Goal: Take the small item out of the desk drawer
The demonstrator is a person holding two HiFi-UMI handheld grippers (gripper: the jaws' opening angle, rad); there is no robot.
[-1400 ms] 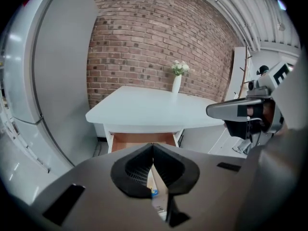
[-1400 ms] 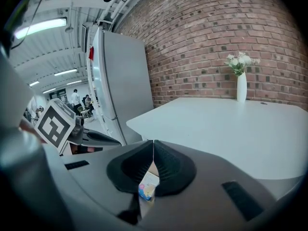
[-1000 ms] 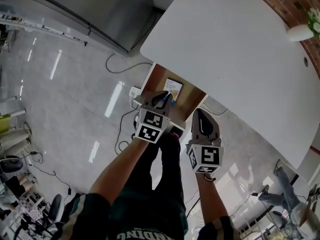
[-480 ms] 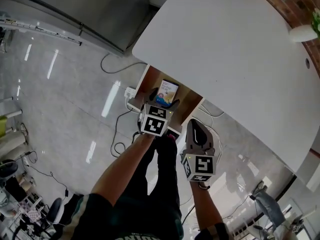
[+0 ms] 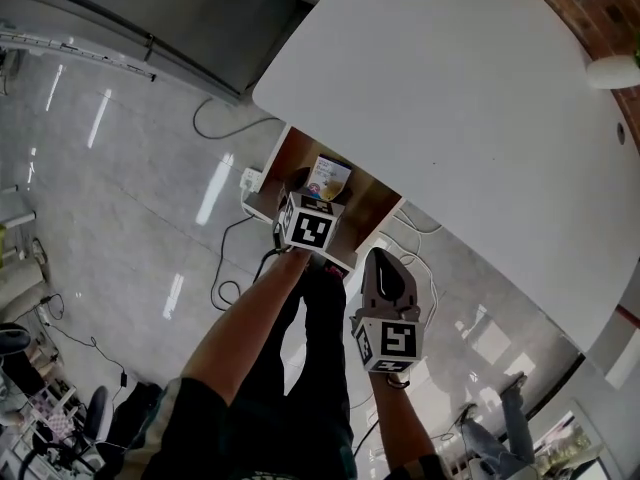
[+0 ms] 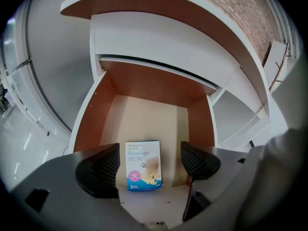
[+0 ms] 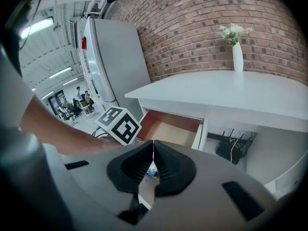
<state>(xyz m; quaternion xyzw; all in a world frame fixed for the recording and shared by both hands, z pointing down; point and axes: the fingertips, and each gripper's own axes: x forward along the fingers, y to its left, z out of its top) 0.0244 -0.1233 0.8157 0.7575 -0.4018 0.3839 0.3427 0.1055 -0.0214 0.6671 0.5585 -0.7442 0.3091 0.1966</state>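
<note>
— What's the biggest thing there?
— The white desk (image 5: 460, 98), in front of a brick wall (image 7: 202, 23), with a white vase (image 7: 237, 52) of flowers on its far side. Under its near corner the drawer (image 6: 144, 114) is pulled out: brown side walls, pale floor.

— And the tongs?
— The left gripper (image 6: 149, 154) points down into the drawer. Its jaws have just been opening and now stand spread wide. In the left gripper view a bandage box (image 6: 143, 165) shows between them, but neither pad touches it. The right gripper (image 7: 153, 146) hangs outside the drawer, nearer the person and well apart from the box. Its jaws are pressed together with nothing pinched in them.

— Where exactly is the box?
— Flat on the drawer floor, close to the front edge, face up. It is the only item I can see in there.

— Can you read it?
— "HYNAUT" in small letters at the top, "Bandage" in larger blue ones beneath, then a row of Chinese characters. Lower left has a pink circle with one character. The print in the blue strip along the bottom is too small to make out.
</note>
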